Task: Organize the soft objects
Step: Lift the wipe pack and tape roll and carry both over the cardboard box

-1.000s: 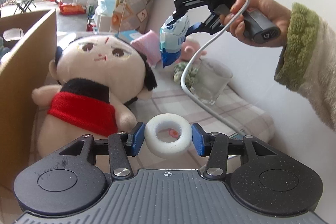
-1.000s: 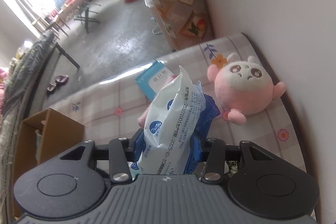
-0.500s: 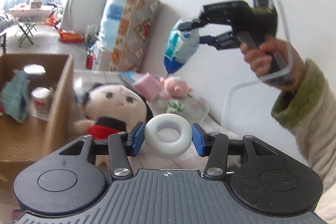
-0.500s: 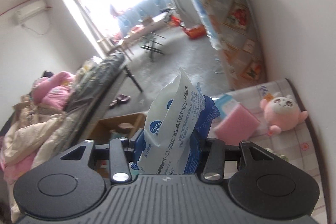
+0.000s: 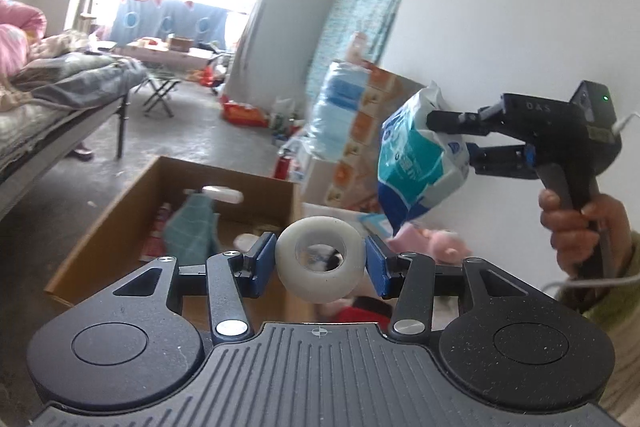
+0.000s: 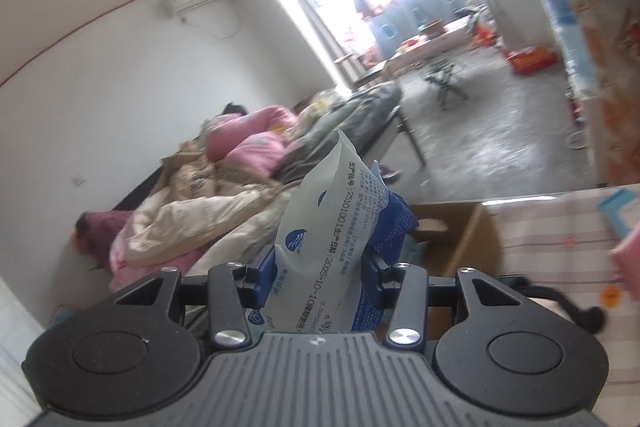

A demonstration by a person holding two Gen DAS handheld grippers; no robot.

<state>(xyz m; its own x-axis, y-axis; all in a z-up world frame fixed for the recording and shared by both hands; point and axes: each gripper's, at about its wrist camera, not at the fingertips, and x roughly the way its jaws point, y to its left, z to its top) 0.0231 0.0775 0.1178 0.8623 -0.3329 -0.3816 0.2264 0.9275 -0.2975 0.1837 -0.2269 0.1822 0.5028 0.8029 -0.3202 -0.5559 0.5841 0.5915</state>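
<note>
My left gripper [image 5: 320, 263] is shut on a white soft ring [image 5: 320, 263] and holds it in the air near the cardboard box [image 5: 132, 195]. My right gripper [image 6: 320, 279] is shut on a white and blue tissue pack [image 6: 336, 239]; in the left wrist view it [image 5: 452, 139] holds the pack [image 5: 420, 159] high at the right, above the table. A pink plush [image 5: 436, 243] lies on the table below the pack. The doll's black hair [image 6: 560, 307] shows low at the right.
The open box holds a teal cloth [image 5: 192, 227] and other items. A pink sponge [image 6: 628, 259] and a blue packet [image 6: 618, 211] lie on the checked tablecloth [image 6: 560, 235]. A bed [image 6: 240, 195] stands at the left, stacked packages [image 5: 348, 123] by the wall.
Both grippers have risen and swung left toward the box and the room. The doll and table have dropped out of the left view. Both keep their grip.
</note>
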